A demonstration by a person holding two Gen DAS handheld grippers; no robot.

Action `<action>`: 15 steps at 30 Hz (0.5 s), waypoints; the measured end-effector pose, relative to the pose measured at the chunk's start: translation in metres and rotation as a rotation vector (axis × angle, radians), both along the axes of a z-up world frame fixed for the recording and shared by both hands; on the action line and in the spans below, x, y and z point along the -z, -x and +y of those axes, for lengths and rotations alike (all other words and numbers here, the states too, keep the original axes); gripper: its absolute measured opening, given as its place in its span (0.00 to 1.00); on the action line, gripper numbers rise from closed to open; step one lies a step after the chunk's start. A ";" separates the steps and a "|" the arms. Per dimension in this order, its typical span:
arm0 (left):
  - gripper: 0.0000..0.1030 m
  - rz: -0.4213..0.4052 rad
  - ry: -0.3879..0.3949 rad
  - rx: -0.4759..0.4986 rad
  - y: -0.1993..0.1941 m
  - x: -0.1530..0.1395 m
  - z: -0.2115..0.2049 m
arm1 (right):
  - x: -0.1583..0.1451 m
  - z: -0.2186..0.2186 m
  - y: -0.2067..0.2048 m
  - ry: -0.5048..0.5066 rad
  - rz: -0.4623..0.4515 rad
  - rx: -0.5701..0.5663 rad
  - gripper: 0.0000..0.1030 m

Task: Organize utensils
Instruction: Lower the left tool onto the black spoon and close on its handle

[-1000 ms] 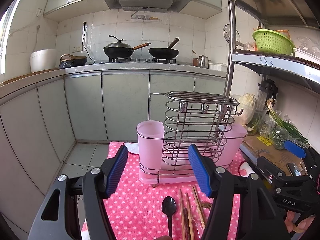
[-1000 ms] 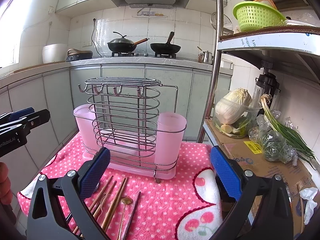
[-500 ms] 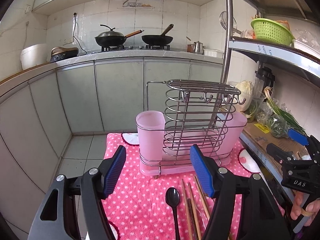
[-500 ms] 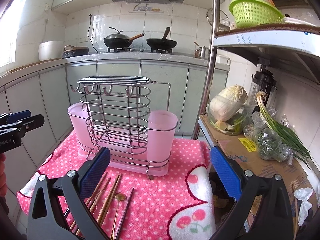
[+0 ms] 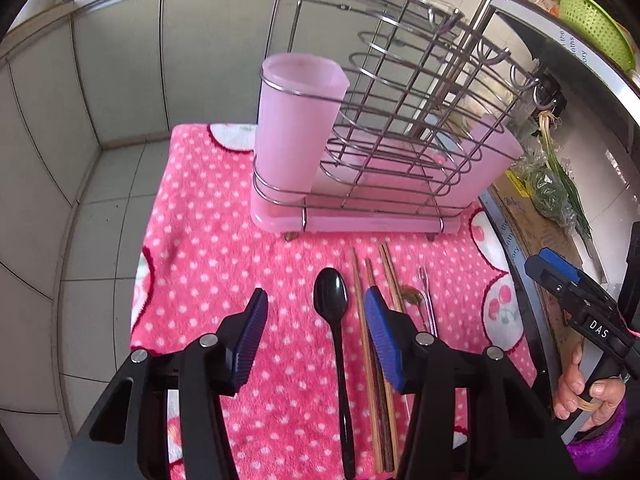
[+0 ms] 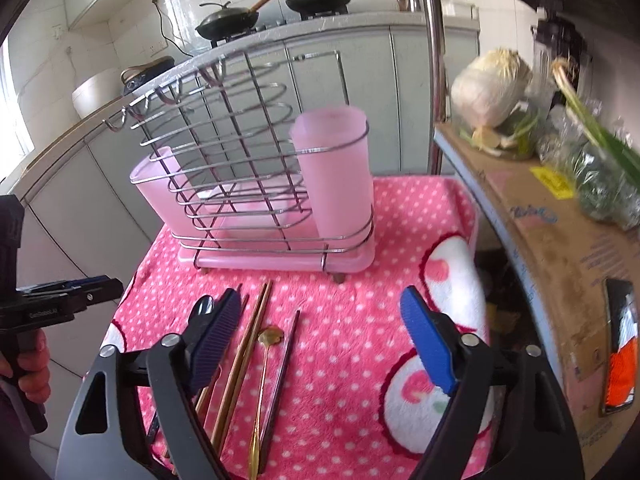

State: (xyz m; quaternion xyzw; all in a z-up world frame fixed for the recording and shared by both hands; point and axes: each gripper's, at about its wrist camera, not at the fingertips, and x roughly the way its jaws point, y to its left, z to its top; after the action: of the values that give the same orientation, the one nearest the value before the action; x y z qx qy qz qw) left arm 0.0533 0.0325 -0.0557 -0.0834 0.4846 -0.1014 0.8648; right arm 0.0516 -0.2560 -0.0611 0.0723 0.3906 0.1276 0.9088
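A wire utensil rack [image 5: 404,128] [image 6: 240,168] with pink cups stands at the far side of a pink dotted cloth [image 5: 224,248] [image 6: 360,300]. In front of it lie a black spoon [image 5: 334,320] [image 6: 201,308], several wooden chopsticks [image 5: 370,340] [image 6: 248,340], a small gold spoon [image 6: 264,364] and a thin dark utensil [image 6: 282,368]. My left gripper [image 5: 316,340] is open and empty, low over the black spoon. My right gripper [image 6: 320,340] is open and empty above the gold spoon and the cloth.
A metal shelf pole [image 6: 434,72] and a cardboard-covered shelf [image 6: 560,248] with cabbage [image 6: 490,90] and greens stand to the right. Grey cabinets [image 5: 120,60] and tiled floor [image 5: 96,240] lie to the left of the table. A green basket [image 5: 592,28] sits up on the shelf.
Both grippers have tilted down and moved closer to the utensils on the cloth. The left one now straddles the black spoon. Both stay open.
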 end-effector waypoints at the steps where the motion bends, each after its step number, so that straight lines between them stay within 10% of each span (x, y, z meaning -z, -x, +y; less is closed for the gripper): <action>1: 0.48 0.014 0.007 0.006 -0.001 0.003 -0.002 | 0.004 -0.001 -0.002 -0.011 0.016 -0.003 0.77; 11: 0.47 0.158 0.004 0.026 -0.022 0.026 -0.011 | 0.038 -0.010 -0.029 -0.160 0.200 -0.017 0.77; 15: 0.37 0.221 0.025 0.048 -0.033 0.040 -0.014 | 0.050 -0.018 -0.034 -0.245 0.257 -0.012 0.55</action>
State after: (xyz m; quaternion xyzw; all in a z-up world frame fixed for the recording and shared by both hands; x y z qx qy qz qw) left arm 0.0858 0.0180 -0.0958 -0.0931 0.5777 -0.1181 0.8023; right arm 0.0852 -0.2736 -0.1111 0.1962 0.4855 0.1693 0.8349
